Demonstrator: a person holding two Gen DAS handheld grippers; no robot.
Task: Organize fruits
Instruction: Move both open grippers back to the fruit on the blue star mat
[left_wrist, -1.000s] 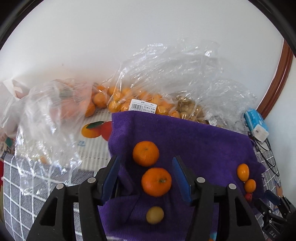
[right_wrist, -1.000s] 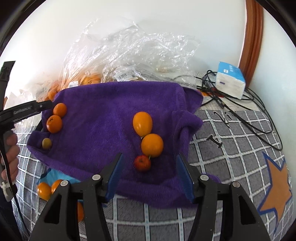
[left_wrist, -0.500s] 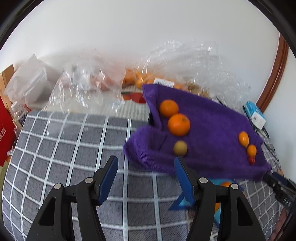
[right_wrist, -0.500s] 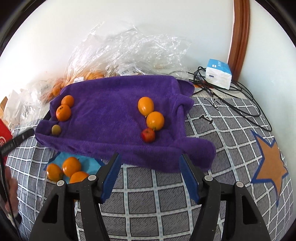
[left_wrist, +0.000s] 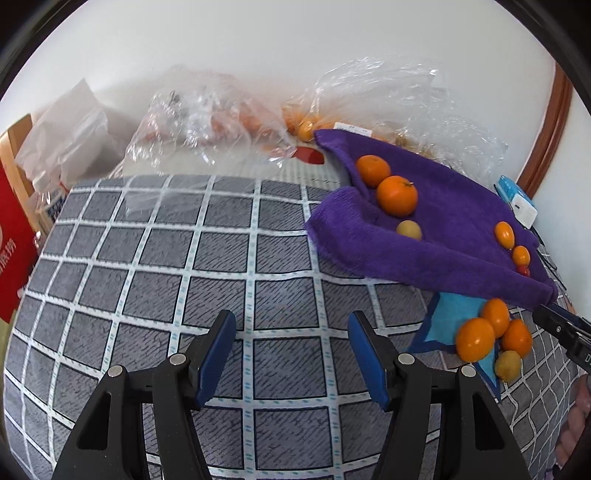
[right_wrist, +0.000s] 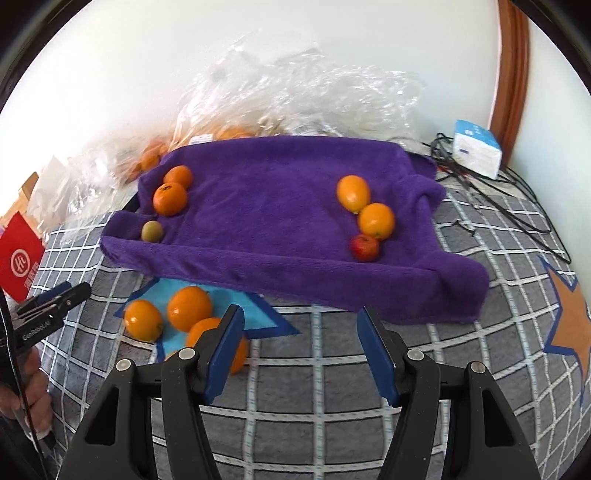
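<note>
Both grippers empty, fingers apart w/ nothing between them. Left gripper (left_wrist: 291, 350) hangs over bare grey checked cloth (left_wrist: 155, 266) covering the surface, fingers roughly half open, blue pads facing each other. Right gripper (right_wrist: 301, 347) same: about half open, over the checked cloth just in front of the purple towel (right_wrist: 266, 206); its left finger overlaps one orange of the loose pile in view, but can't tell if touching. Purple towel lies spread toward the back, near edge rolled up into a ridge. On it, left group: two oranges (right_wrist: 170, 198) touching, plus a small yellow-green fruit (right_wrist: 151, 231) just beside them. Right group: oval orange fruit (right_wrist: 353, 193), round orange (right_wrist: 376, 220) touching it, small red fruit (right_wrist: 365, 248) touching that one. Well apart from each other, the two groups. In front of the towel's left part, a loose pile of oranges (right_wrist: 189, 308) sits on a blue star patch (right_wrist: 255, 310) of the cloth; left view also shows a yellowish fruit (left_wrist: 508, 365) w/ that pile. Behind the towel: crumpled clear plastic bags (right_wrist: 295, 92), some w/ more oranges inside. White-blue box (right_wrist: 476, 147) & black cables (right_wrist: 491, 195) at far right. Red packet (right_wrist: 18, 258) at far left edge.
</note>
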